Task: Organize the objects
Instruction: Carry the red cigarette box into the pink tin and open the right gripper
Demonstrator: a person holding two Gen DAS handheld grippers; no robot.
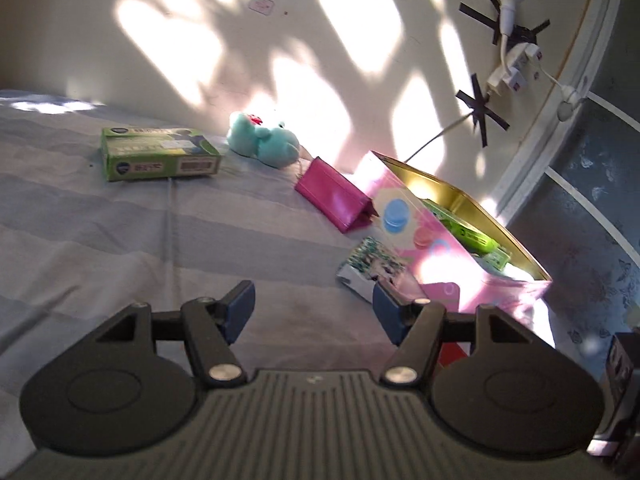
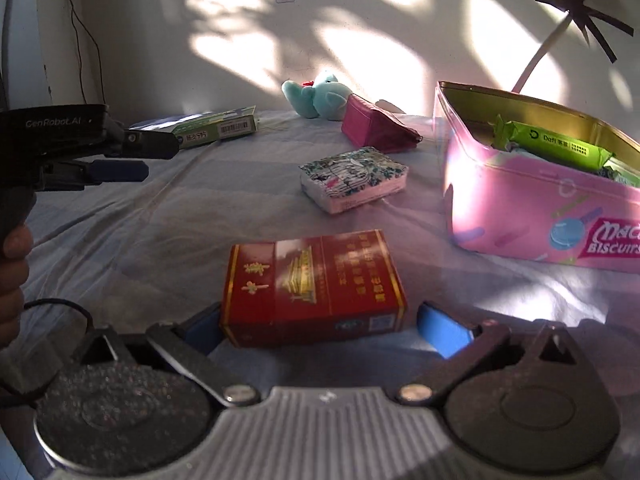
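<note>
A red cigarette box (image 2: 316, 288) lies flat on the striped bed sheet (image 2: 120, 240) between the wide-apart blue pads of my right gripper (image 2: 324, 332). The right pad stands clear of the box, so the gripper is open. My left gripper (image 1: 314, 312) is open with only sheet between its fingers, and it shows side-on (image 2: 160, 158) at the left of the right wrist view. A pink biscuit tin (image 1: 404, 220) (image 2: 512, 216) stands open to the right with green packets (image 1: 476, 236) (image 2: 560, 146) inside.
On the sheet lie a patterned tissue pack (image 1: 376, 268) (image 2: 354, 180), a magenta pouch (image 1: 336, 196) (image 2: 378, 126), a teal plush toy (image 1: 262, 140) (image 2: 316, 96) and a green box (image 1: 160, 154) (image 2: 216, 126). A taped power strip (image 1: 516, 64) hangs on the wall behind.
</note>
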